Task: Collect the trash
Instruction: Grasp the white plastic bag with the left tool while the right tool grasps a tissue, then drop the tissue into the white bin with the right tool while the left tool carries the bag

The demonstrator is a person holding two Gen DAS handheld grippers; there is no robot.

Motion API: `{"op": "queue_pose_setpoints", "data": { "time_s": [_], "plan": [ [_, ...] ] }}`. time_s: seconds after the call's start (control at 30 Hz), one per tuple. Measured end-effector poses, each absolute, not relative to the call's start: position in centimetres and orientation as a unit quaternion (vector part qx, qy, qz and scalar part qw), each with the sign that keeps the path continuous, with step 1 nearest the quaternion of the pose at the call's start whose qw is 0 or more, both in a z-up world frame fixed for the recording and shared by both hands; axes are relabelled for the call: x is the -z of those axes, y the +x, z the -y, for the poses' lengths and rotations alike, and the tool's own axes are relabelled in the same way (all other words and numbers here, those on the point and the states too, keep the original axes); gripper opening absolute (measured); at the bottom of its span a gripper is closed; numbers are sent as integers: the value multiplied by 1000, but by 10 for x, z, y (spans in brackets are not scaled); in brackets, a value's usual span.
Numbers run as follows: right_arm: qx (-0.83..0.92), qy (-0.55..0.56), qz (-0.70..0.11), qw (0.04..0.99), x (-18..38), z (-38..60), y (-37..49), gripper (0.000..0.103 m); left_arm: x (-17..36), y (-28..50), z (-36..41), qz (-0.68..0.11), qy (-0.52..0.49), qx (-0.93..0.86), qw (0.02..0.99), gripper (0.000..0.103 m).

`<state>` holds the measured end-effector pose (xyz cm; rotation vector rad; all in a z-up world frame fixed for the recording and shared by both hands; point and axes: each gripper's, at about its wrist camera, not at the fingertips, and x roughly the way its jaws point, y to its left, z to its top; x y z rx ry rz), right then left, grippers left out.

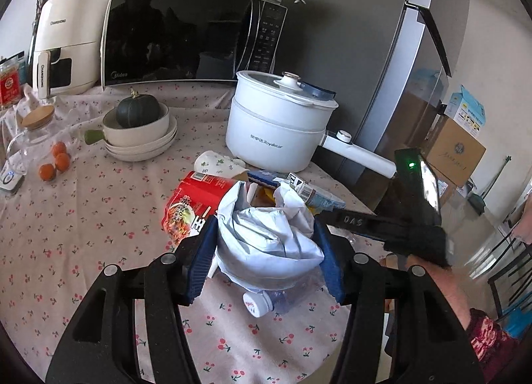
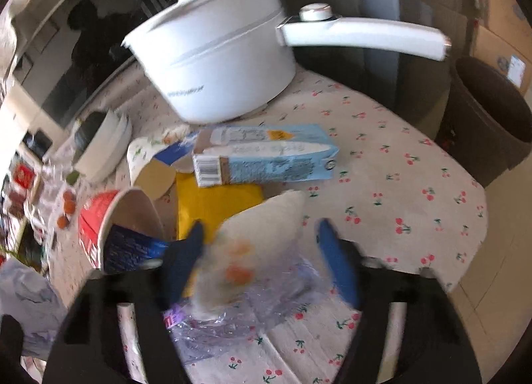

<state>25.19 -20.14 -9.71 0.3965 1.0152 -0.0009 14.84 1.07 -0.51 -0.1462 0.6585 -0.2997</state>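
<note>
A: Left side status?

B: I've got the left gripper (image 1: 266, 251) with its jaws pinching a crumpled pale-blue bag (image 1: 266, 237), both blue pads pressed into its sides. The bag is off the cherry-print counter (image 1: 83, 217). Under it lies a clear plastic bottle (image 1: 266, 301) with a white cap.

A: Right side?

B: The right gripper (image 2: 259, 251) is down over the trash pile, frame blurred. A whitish wrapper (image 2: 262, 227) with orange marks sits between the jaws, over clear film (image 2: 232, 327). Left pad looks against it, right pad stands apart, so jaws half spread, not pinching as far as I can tell.

A: Rest of the trash?

B: Red noodle cup (image 2: 99, 217) on its side, yellow packet (image 2: 212, 207), blue carton (image 2: 266, 158) lying flat, paper cup (image 2: 149, 164), all just in front of the white electric pot (image 2: 219, 58). Dark bin (image 2: 488, 111) stands off the counter's far edge.
</note>
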Motion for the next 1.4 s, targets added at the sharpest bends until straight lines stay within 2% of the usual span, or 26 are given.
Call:
{"op": "queue_pose_setpoints", "data": {
  "time_s": [0.47,0.67,1.0,1.2,1.27,1.33,1.4],
  "plan": [
    [-14,153,-394,906,43,205,223,49,-4,134,-14,-301,-76,154,938,54],
    [3,65,-356,932,15,200,181,49,-9,122,-8,-293,-67,169,939,54],
    [6,-37,-366,930,25,211,100,50,-10,97,8,-290,-57,194,936,54],
    [5,-60,-388,920,43,219,63,52,-4,87,20,-294,-43,207,932,55],
    [3,-60,-399,915,48,220,53,57,0,85,22,-298,-42,212,930,55],
    [3,-58,-411,910,53,221,44,72,4,82,26,-304,-41,219,926,55],
    [10,-48,-420,906,57,225,36,79,9,79,32,-310,-36,226,923,55]
  ]
}}
